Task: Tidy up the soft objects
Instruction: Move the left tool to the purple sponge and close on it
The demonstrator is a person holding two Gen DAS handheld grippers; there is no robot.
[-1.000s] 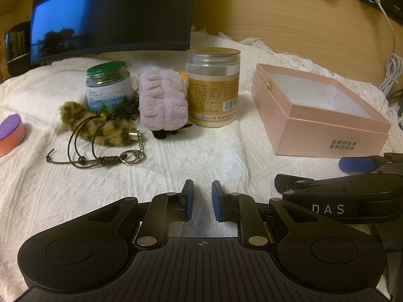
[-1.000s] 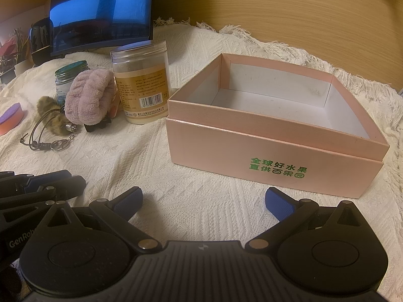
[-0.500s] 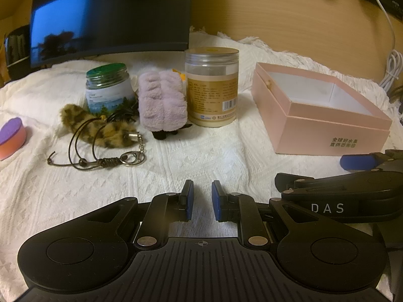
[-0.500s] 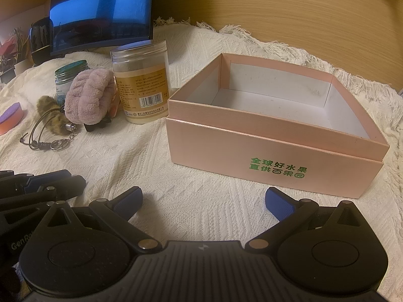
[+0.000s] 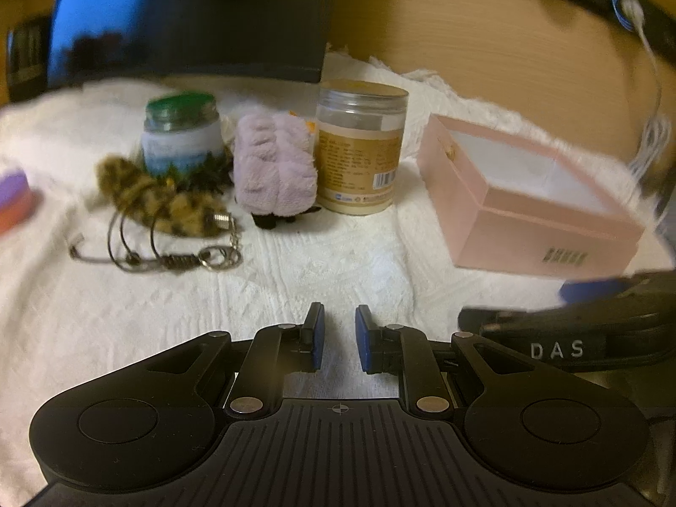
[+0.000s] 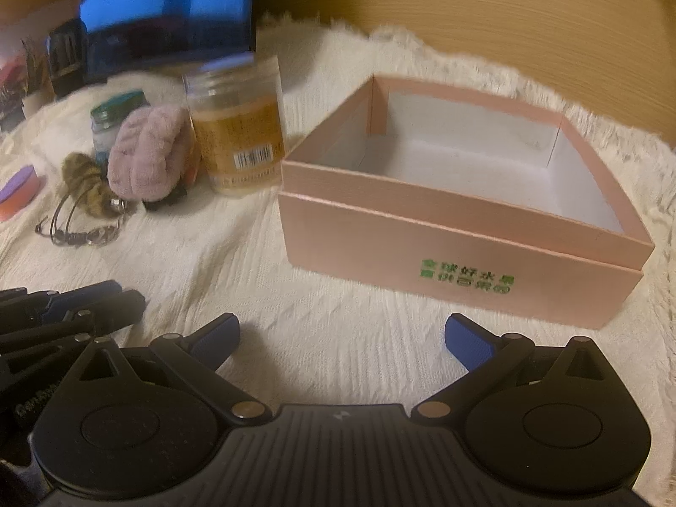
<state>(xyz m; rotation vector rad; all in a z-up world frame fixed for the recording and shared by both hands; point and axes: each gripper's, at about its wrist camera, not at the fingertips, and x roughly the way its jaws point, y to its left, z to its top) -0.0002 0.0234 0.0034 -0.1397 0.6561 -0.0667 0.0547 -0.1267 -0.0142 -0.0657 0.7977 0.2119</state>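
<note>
At the bottom center of the left wrist view, the left gripper [image 5: 336,329] holds nothing, its blue pads [image 5: 317,333] drawn close with only a narrow slit between them, above the white textured cloth [image 5: 295,270]. In the right wrist view the right gripper [image 6: 342,338] is spread wide and empty, low in the frame, just short of the open pink box [image 6: 456,249], which fills the center right. At upper center left of the left view, a lilac plush item [image 5: 274,169] stands between a green-lidded jar [image 5: 181,135] and a tan-labelled clear jar [image 5: 359,148]. A leopard-print furry keychain [image 5: 156,200] lies at the left, touching the green-lidded jar's base. A dark monitor [image 5: 190,21] spans the upper left.
</note>
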